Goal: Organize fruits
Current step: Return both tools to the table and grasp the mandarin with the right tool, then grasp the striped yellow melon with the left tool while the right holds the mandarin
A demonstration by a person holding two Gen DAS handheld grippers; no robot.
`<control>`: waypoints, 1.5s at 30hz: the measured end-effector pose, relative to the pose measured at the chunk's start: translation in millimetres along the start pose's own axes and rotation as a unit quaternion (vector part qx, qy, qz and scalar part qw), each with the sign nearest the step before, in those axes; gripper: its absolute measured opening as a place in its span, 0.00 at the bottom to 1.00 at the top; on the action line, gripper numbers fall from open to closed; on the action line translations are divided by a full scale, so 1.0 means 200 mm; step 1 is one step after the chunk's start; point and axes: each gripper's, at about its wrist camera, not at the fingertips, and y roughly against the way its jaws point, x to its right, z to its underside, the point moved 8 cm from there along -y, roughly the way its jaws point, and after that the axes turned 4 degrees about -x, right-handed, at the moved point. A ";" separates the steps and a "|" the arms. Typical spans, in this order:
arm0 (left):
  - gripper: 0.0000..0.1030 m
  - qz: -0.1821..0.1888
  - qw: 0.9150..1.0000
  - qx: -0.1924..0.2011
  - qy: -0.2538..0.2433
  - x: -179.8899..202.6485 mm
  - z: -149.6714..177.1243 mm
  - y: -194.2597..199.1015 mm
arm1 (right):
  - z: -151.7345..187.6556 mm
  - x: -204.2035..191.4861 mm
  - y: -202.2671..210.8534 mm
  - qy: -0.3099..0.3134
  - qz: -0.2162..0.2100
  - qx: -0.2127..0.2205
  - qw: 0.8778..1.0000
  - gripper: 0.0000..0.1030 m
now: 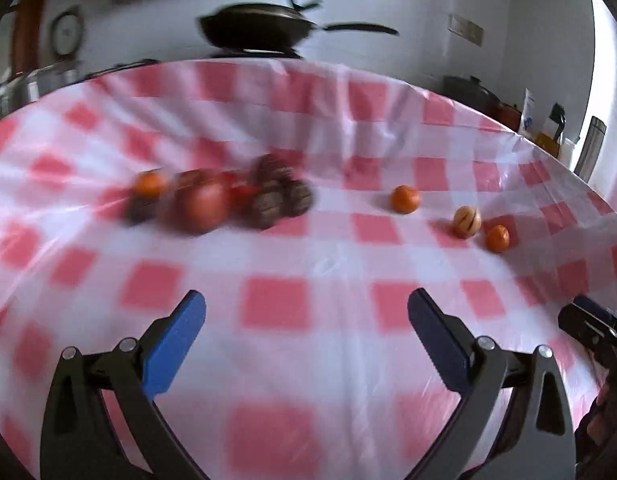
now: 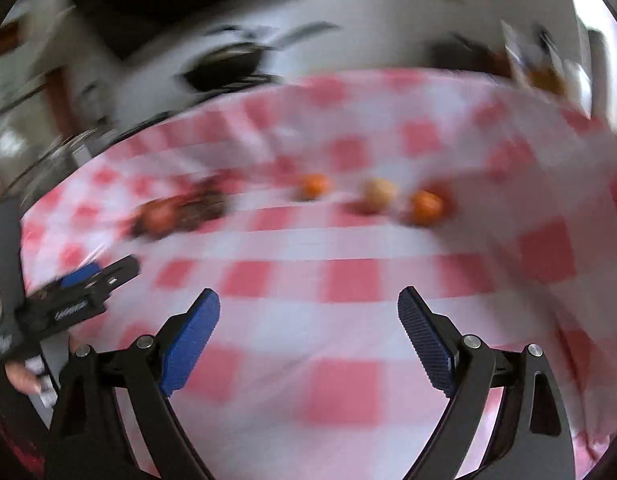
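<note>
Fruits sit in two lots on the checked tablecloth [image 1: 276, 312]: a tight cluster [image 1: 220, 200] at left, three strays well apart at right: orange [image 1: 405, 199], striped fruit [image 1: 466, 221], second orange [image 1: 497, 238]. Left gripper [image 1: 306, 320] and right gripper [image 2: 308, 316] both spread wide, empty. Strays look unsorted.

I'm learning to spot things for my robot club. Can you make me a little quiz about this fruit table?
1. True or false: the left gripper is holding a fruit.
2. How many fruits lie apart from the pile, on its right?
3. The tablecloth is: A) blue stripes B) red and white checks C) plain green.

Key: 1 false, both it and the right gripper are open and empty. 2 three: two oranges and a pale striped fruit. 3 B.
</note>
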 end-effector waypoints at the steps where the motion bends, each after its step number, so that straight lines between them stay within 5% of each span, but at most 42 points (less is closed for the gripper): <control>1: 0.98 0.006 1.000 0.000 -0.002 0.07 -0.05 -0.08 | -0.05 0.08 -0.06 -0.024 0.014 0.000 1.000 0.85; 8: 0.98 0.079 0.995 -0.031 0.059 0.23 -0.17 -0.42 | -0.21 0.31 -0.35 -0.070 0.057 -0.007 0.996 0.85; 12: 0.98 0.122 0.988 -0.055 0.073 0.22 -0.16 -0.46 | -0.25 0.31 -0.46 -0.057 0.090 -0.027 0.994 0.76; 27: 0.98 0.122 0.991 -0.043 0.042 0.24 -0.13 -0.41 | -0.36 0.33 -0.75 -0.034 0.155 -0.084 0.984 0.47; 29: 0.98 0.122 0.991 -0.041 0.042 0.24 -0.12 -0.39 | -0.36 0.35 -0.74 -0.048 0.145 -0.078 0.985 0.39; 35: 0.98 0.121 0.992 -0.030 0.009 0.31 -0.12 -0.37 | -0.37 0.43 -0.63 -0.114 0.113 -0.017 0.987 0.38; 39: 0.98 0.135 0.990 -0.049 -0.009 0.46 -0.16 -0.46 | -0.37 0.49 -0.58 -0.166 0.101 0.023 0.981 0.38; 45: 0.98 0.109 0.987 -0.056 -0.100 0.78 -0.25 -0.64 | -0.38 0.56 -0.44 -0.179 0.102 0.070 0.976 0.38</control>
